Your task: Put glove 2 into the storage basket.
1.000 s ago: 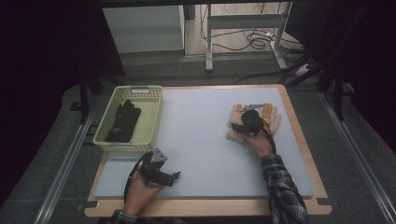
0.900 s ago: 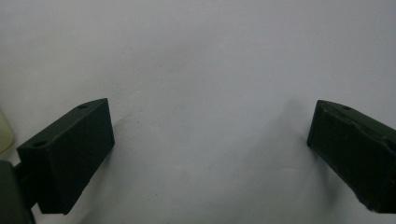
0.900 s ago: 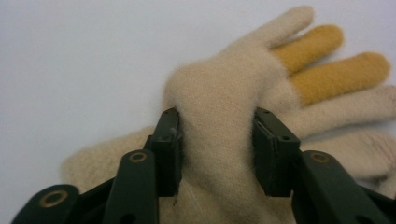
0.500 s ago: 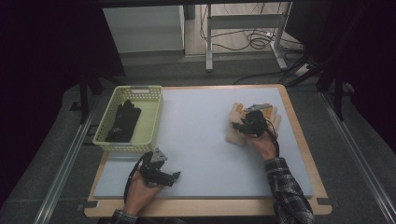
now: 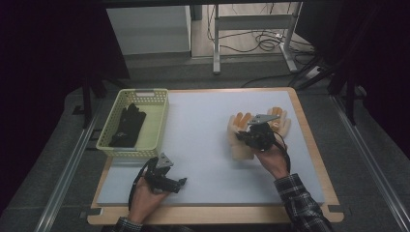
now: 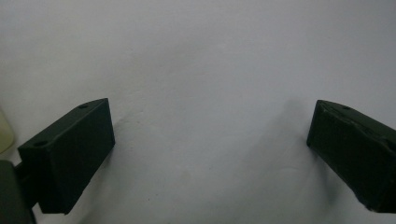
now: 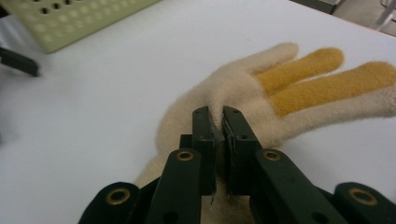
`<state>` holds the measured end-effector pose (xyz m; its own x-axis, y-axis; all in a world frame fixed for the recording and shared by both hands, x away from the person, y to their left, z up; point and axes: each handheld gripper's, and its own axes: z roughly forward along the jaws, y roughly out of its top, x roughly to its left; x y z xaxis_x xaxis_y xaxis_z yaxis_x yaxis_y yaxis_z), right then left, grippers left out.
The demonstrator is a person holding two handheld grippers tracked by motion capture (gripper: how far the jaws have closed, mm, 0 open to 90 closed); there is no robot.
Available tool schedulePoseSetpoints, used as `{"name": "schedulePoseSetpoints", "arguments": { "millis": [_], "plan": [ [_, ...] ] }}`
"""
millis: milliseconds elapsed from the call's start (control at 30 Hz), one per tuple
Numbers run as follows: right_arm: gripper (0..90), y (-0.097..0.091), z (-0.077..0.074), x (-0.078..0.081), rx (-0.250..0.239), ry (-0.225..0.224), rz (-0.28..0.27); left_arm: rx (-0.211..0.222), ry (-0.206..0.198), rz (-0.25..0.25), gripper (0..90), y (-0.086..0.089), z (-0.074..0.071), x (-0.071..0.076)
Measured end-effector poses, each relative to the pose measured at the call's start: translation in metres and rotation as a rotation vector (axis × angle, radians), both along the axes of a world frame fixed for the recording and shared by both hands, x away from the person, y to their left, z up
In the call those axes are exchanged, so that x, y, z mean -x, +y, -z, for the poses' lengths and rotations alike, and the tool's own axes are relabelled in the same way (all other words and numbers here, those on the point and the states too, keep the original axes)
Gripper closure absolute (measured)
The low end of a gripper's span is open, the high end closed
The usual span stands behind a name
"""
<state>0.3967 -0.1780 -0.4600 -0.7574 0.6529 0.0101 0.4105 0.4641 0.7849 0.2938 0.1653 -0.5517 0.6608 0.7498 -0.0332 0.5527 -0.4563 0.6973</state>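
Observation:
Two cream gloves with orange fingers lie on the right of the white mat, one (image 5: 238,149) nearer the middle and one (image 5: 281,121) farther right. My right gripper (image 5: 244,137) sits on the nearer glove. In the right gripper view its jaws (image 7: 219,116) are shut on a raised fold of the cream glove (image 7: 243,88), near the palm. My left gripper (image 5: 178,182) rests low at the front left of the mat. In the left gripper view it (image 6: 210,140) stands wide open with only bare mat between the jaws.
A yellow-green basket (image 5: 157,123) stands at the mat's left edge with a black glove (image 5: 126,126) inside; its wall (image 7: 70,18) shows in the right gripper view. The white mat (image 5: 203,121) lies on a wooden-rimmed table (image 5: 314,150).
My right gripper has shifted a little toward the person, with the cream glove's fold pinched in it. The left gripper has stayed where it was.

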Motion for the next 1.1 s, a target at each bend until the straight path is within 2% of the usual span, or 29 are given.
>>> {"name": "schedulePoseSetpoints", "arguments": {
  "millis": [33, 133, 233, 367, 433, 467, 500, 533, 567, 633, 667, 733, 767, 800, 833, 867, 1000, 1100],
  "plan": [
    [83.5, 0.005, -0.002, 0.009, -0.006, -0.001, -0.021, 0.001, -0.001, 0.0, 1.3, 0.0, 0.0, 0.0],
    [83.4, 0.011, -0.002, 0.016, -0.009, -0.001, -0.042, 0.002, -0.002, -0.001, 1.3, 0.0, 0.0, 0.0],
    [83.1, 0.02, 0.002, 0.026, -0.027, 0.02, -0.061, 0.0, -0.002, -0.001, 1.3, 0.0, 0.0, 0.0],
    [82.3, 0.031, 0.015, 0.033, -0.024, 0.039, -0.082, -0.001, -0.003, 0.001, 1.3, 0.0, 0.0, 0.0],
    [80.1, 0.037, 0.028, 0.036, -0.02, 0.061, -0.094, -0.003, -0.002, 0.002, 1.3, 0.0, 0.0, 0.0],
    [76.7, 0.039, 0.033, 0.037, -0.014, 0.071, -0.095, -0.003, -0.002, 0.002, 1.3, 0.0, 0.0, 0.0],
    [69.7, 0.04, 0.038, 0.037, -0.011, 0.076, -0.099, -0.002, -0.002, 0.002, 1.3, 0.0, 0.0, 0.0],
    [69.7, 0.04, 0.038, 0.037, -0.011, 0.076, -0.099, -0.002, -0.002, 0.002, 1.3, 0.0, 0.0, 0.0],
    [61.0, 0.041, 0.041, 0.038, -0.012, 0.08, -0.101, -0.003, -0.002, 0.002, 1.3, 0.0, 0.0, 0.0],
    [52.2, 0.041, 0.041, 0.038, -0.011, 0.081, -0.103, -0.003, -0.002, 0.002, 1.4, 0.0, 0.0, 0.0],
    [50.8, 0.039, 0.039, 0.039, -0.012, 0.07, -0.098, -0.003, -0.002, 0.002, 1.3, 0.0, 0.0, 0.0],
    [53.7, 0.028, 0.031, 0.039, -0.018, 0.053, -0.077, -0.003, -0.003, 0.001, 1.4, 0.0, 0.0, 0.0],
    [58.7, 0.022, 0.029, 0.039, -0.014, 0.048, -0.067, -0.003, -0.002, 0.002, 1.3, 0.0, 0.0, 0.0],
    [58.7, 0.022, 0.029, 0.039, -0.014, 0.048, -0.067, -0.003, -0.002, 0.002, 1.3, 0.0, 0.0, 0.0],
    [68.9, 0.01, 0.029, 0.041, 0.01, 0.041, -0.043, -0.003, -0.003, 0.002, 1.4, 0.0, 0.0, 0.0],
    [74.0, 0.005, 0.03, 0.042, 0.015, 0.042, -0.032, -0.001, -0.001, 0.001, 1.4, 0.0, 0.0, 0.0],
    [80.5, -0.01, 0.038, 0.046, 0.029, 0.066, -0.021, -0.001, -0.001, 0.001, 1.3, 0.0, 0.0, 0.0],
    [81.0, -0.017, 0.049, 0.051, 0.03, 0.099, -0.02, -0.001, -0.001, 0.0, 1.4, 0.0, 0.0, 0.0]
  ]
}}
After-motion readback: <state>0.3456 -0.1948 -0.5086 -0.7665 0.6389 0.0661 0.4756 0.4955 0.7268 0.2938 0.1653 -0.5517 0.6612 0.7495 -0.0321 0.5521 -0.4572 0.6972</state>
